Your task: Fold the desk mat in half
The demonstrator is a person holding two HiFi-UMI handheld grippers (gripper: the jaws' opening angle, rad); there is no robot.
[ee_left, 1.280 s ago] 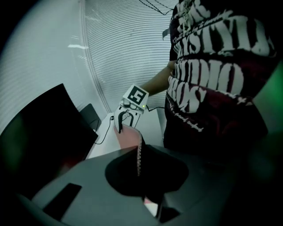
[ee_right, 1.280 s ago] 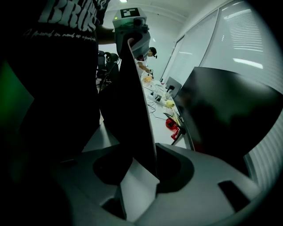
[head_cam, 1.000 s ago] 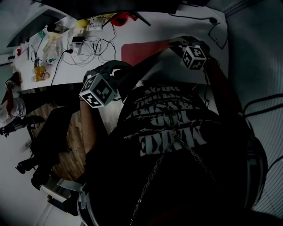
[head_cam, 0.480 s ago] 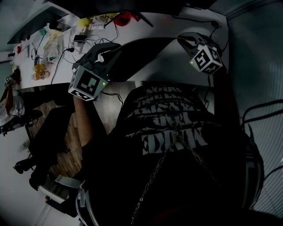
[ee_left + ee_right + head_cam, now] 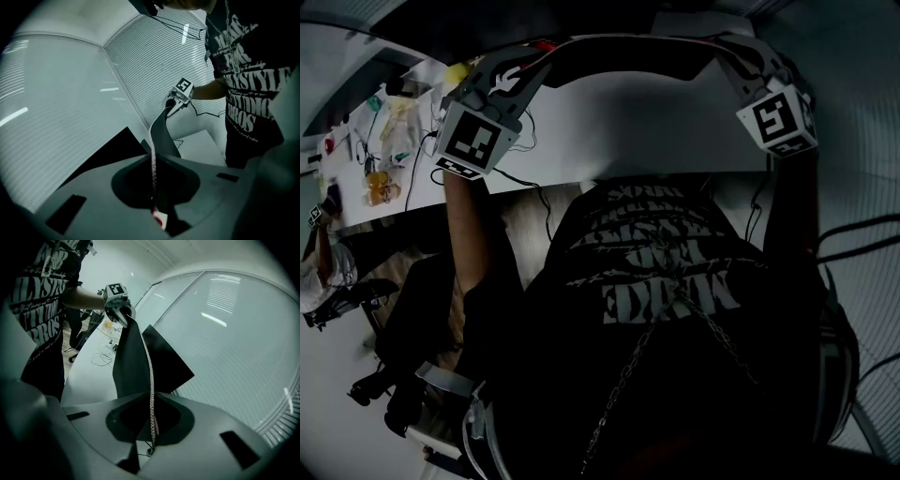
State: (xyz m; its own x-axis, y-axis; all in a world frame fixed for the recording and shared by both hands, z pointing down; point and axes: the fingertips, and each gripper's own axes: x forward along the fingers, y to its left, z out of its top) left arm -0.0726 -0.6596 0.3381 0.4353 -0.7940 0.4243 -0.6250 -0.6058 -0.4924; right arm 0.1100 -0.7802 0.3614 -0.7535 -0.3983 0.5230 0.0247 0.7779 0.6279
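Note:
The desk mat (image 5: pixel 628 52) is a thin dark sheet, lifted off the white table (image 5: pixel 609 122) and arched between my two grippers at the top of the head view. My left gripper (image 5: pixel 511 77) is shut on one corner of its edge, and my right gripper (image 5: pixel 733 58) is shut on the other. In the left gripper view the mat's stitched edge (image 5: pixel 153 178) runs out of my jaws (image 5: pixel 155 206) toward the right gripper (image 5: pixel 180 91). In the right gripper view the mat (image 5: pixel 133 362) stretches from my jaws (image 5: pixel 152 427) to the left gripper (image 5: pixel 117 298).
Cables and small yellow and red items (image 5: pixel 389 141) crowd the table's left end; loose cables (image 5: pixel 101 357) also show in the right gripper view. A dark chair (image 5: pixel 403 319) stands on the wooden floor at the left. The person's torso fills the lower head view.
Both grippers have moved away from the body toward the table's far side, carrying the mat's edge. The red face seen earlier is now covered by the dark arched sheet.

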